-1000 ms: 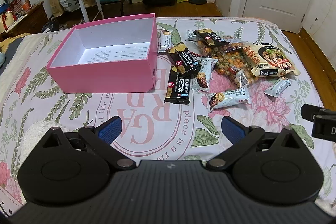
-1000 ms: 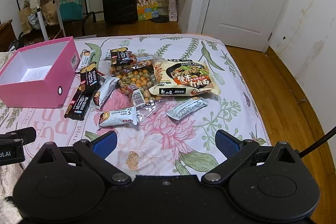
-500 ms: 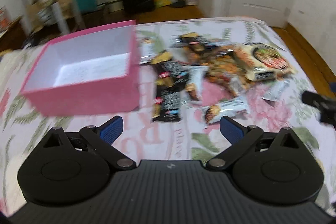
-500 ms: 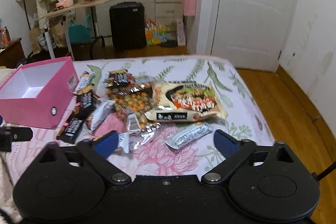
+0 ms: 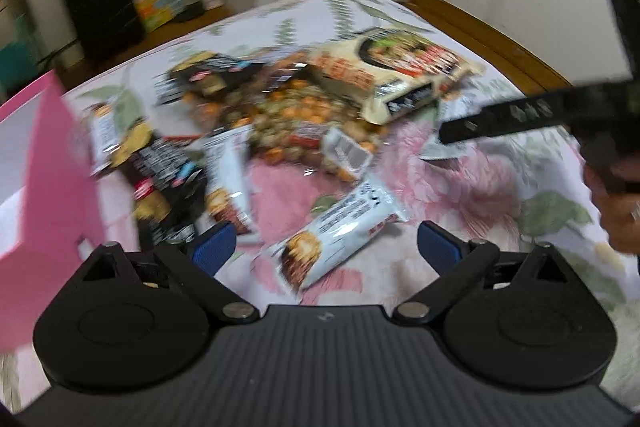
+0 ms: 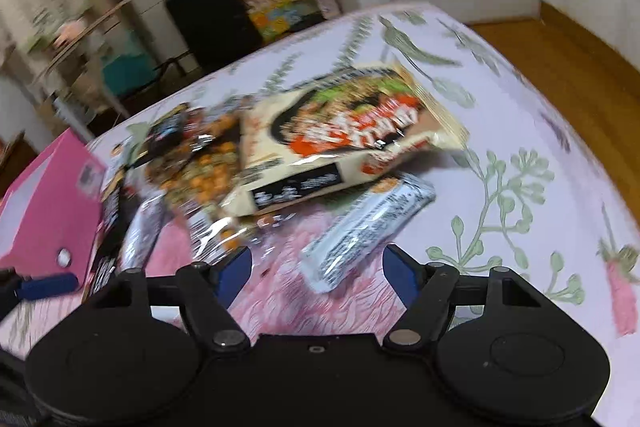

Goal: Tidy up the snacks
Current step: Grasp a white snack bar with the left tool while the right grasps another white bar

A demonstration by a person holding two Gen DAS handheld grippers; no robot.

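the snacks lie heaped on the flowered bedspread [image 6: 500, 99] beside the pink box [image 5: 44, 163]. the left gripper [image 5: 326, 247] frames a white snack bar [image 5: 332, 235], the right gripper [image 6: 316, 269] a silvery bar [image 6: 360, 231] just below the noodle packet [image 6: 344, 139]. both jaws are spread and closing, pads touching nothing. looks like the reach-in; next each must settle over its bar and pinch.

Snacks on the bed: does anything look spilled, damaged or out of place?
Nothing looks spilled or torn, though the frames are blurred. The snack packets lie in a loose, overlapping heap on the bedspread beside the pink box, with the noodle packet resting partly over a white bar.
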